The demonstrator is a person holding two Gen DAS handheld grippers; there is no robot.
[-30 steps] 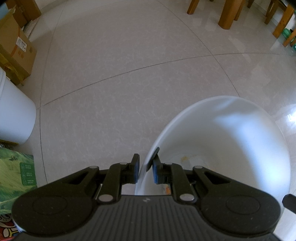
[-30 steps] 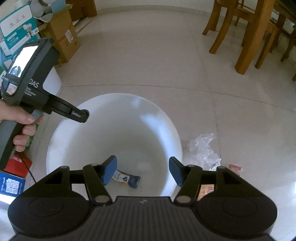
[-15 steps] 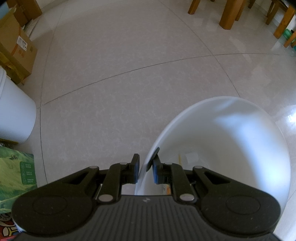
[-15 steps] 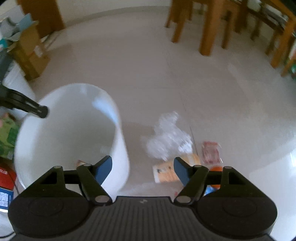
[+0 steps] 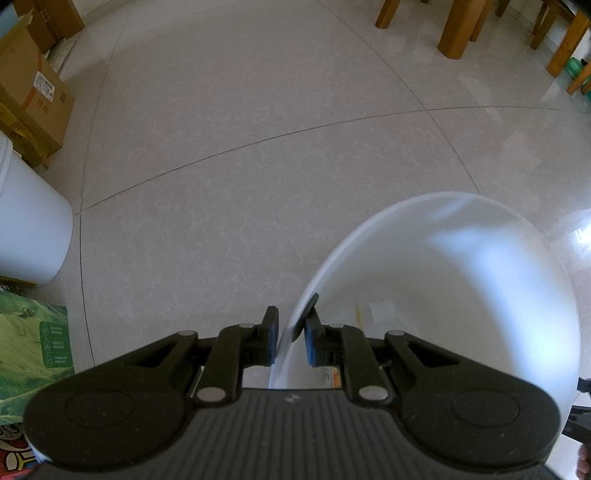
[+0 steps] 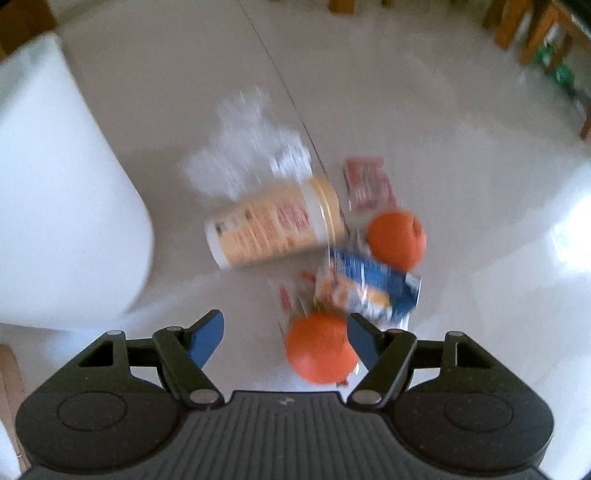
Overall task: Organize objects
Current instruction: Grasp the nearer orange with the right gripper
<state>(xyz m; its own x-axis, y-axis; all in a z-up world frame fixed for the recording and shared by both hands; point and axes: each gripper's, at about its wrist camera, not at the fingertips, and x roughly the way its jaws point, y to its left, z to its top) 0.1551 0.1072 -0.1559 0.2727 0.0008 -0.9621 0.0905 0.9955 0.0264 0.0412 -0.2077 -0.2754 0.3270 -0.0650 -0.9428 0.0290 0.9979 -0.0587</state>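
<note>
My left gripper (image 5: 291,332) is shut on the near rim of a white bucket (image 5: 461,258), one pad outside the wall and one inside. Some litter lies on the bucket's bottom. My right gripper (image 6: 286,332) is open and hangs low over a pile on the floor to the right of the white bucket (image 6: 66,184). An orange ball (image 6: 319,350) lies below the gap, close to the right finger. Beyond it lie a blue wrapper (image 6: 369,284), a second orange ball (image 6: 397,238), a yellow canister (image 6: 273,230) on its side, a red packet (image 6: 367,181) and crumpled clear plastic (image 6: 247,147). This view is blurred.
At the left stand cardboard boxes (image 5: 29,96), another white bucket (image 5: 26,229) and a green carton (image 5: 33,343). Wooden furniture legs (image 5: 458,29) stand at the far right on the tiled floor (image 5: 240,166).
My right gripper swung from above the bucket to the right and down over the floor pile, and its jaws widened a little. The left gripper and the bucket stayed put.
</note>
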